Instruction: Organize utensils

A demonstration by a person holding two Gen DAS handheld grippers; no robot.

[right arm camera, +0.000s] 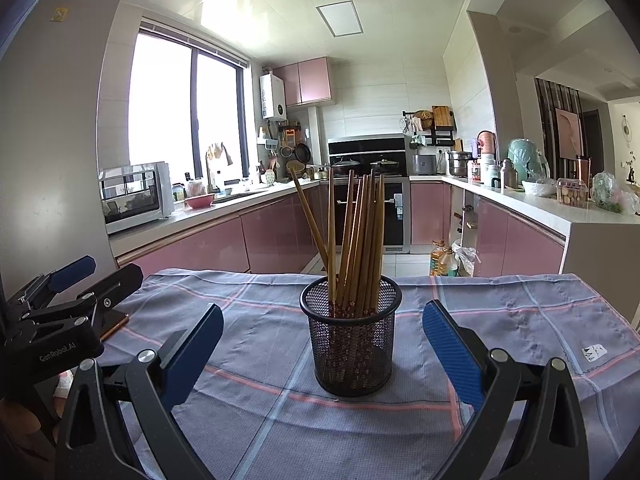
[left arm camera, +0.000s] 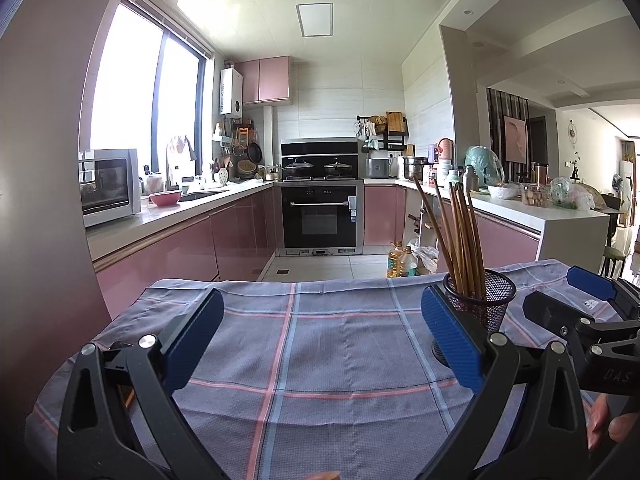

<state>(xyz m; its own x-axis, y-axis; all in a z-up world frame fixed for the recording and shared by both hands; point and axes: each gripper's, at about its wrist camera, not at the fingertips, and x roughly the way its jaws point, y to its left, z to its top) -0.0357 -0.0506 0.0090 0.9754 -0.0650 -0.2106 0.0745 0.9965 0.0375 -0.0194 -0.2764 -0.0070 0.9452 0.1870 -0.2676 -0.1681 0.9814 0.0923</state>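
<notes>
Standing upright on the desk, a black wire-mesh cylindrical holder (right arm camera: 351, 342) carries a bundle of long brown wooden chopsticks (right arm camera: 354, 240) that fan out above its rim, one of them leaning off to the left on its own. The holder rests on a grey-blue checked cloth with pink and pale blue stripes (right arm camera: 256, 364) that covers the desk top; a small white label (right arm camera: 593, 352) is sewn near the cloth's right edge.

The right hand-held gripper (right arm camera: 323, 350) sits low over the cloth with its blue-padded fingers (right arm camera: 452, 350) spread wide, the holder standing between them but touching neither pad. The left hand-held gripper (left arm camera: 320, 338) hovers just to the left, its own blue pads (left arm camera: 196, 336) equally wide apart with only bare cloth between them. From the left wrist view the holder (left arm camera: 482, 300) stands just behind the right-side pad, beside the gripper rather than inside it, and the chopsticks (left arm camera: 456, 236) rise above it.

Beyond the desk runs a kitchen with glossy pink cabinets (right arm camera: 208, 248), a black built-in oven (left arm camera: 319, 216), a white countertop microwave (right arm camera: 136, 196) and a pink bowl (left arm camera: 165, 198) by the sink.
</notes>
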